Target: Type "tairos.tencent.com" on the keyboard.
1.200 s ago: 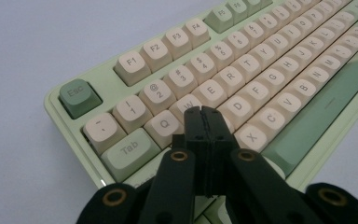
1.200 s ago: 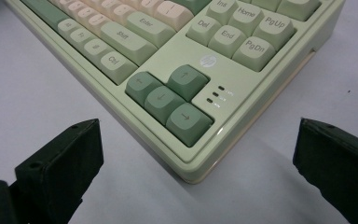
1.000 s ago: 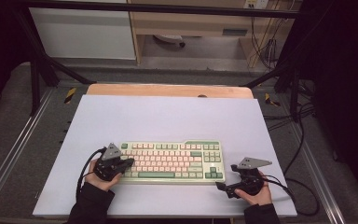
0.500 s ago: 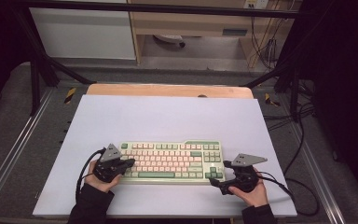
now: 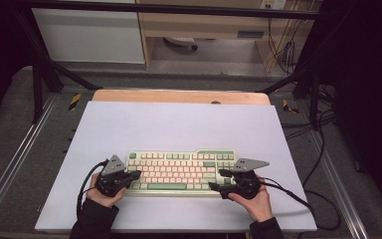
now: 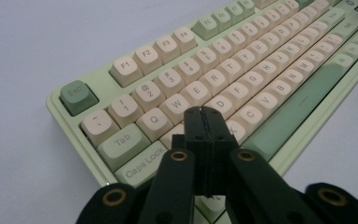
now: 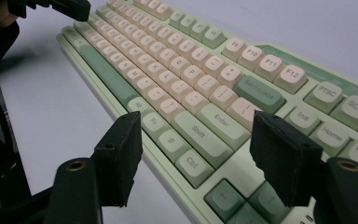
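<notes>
Fingers first: the left gripper (image 6: 204, 122) has its two black jaws pressed flat together, nothing between them, just a thin seam down the middle. In the left gripper view that closed tip sits right over the left end of the keyboard (image 6: 242, 74), about at the A/S/Z/X patch of keys below Q and W. Can't tell if the tip is actually pressing a key or just hanging right above it.

The right gripper (image 7: 196, 154) is the opposite, jaws spread wide with nothing in them. In the right gripper view they straddle the keyboard's near right corner, with the Shift, Ctrl and Enter keys showing in the gap between them, and the arrow keys down near the right jaw.

From the high view, the keyboard (image 5: 181, 172) is a pale green board with cream keys and darker green accent keys. It lies flat near the front edge of the white table top (image 5: 179, 124), roughly centred side to side. The left hand (image 5: 104, 191) holds its gripper at the keyboard's left end, pointing inward over the keys. The right hand (image 5: 251, 199) holds its gripper at the right end, also pointing in. A black cable (image 5: 303, 201) trails off the right gripper toward the table's right edge.
</notes>
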`<state>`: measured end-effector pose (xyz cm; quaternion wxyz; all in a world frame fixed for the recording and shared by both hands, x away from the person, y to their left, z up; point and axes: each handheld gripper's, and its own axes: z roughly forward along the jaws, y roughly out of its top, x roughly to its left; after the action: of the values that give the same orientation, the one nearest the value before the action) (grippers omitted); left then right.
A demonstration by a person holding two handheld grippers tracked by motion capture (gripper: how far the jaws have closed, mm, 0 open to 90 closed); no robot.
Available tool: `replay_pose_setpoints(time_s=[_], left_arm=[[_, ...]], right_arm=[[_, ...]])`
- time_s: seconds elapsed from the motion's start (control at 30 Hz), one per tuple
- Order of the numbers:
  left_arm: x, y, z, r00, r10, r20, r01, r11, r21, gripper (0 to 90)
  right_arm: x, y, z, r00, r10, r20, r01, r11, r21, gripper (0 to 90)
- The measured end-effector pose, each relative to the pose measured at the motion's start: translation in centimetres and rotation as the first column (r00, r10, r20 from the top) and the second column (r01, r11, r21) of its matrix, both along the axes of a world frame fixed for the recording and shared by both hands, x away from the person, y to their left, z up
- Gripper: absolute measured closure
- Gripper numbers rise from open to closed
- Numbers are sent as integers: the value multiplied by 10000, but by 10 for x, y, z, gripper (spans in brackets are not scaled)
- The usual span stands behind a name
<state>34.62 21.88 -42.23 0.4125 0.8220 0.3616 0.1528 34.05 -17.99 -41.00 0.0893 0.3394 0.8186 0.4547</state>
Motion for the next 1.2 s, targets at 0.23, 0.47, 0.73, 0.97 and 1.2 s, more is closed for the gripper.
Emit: replay_pose_setpoints(time_s=[0.23,0.47,0.73,0.97,1.2], left_arm=[[-2,3,-1,10000,6,-7,-6,10000,-48,900],[-2,4,-1,10000,1,13,-1,10000,-59,900],[-2,4,-1,10000,-15,16,15,10000,-41,900],[-2,4,-1,10000,-14,19,14,10000,-50,900],[-2,4,-1,10000,-29,39,29,10000,-56,900]], right_arm=[[6,19,6,9999,36,147,-37,10000,60,503],[13,43,8,9993,328,157,-326,9994,-111,595],[19,61,9,9991,421,78,-420,9990,-140,700],[28,77,8,9996,289,0,-289,9992,-264,775],[36,89,4,9994,274,-204,-281,9990,-338,844]])
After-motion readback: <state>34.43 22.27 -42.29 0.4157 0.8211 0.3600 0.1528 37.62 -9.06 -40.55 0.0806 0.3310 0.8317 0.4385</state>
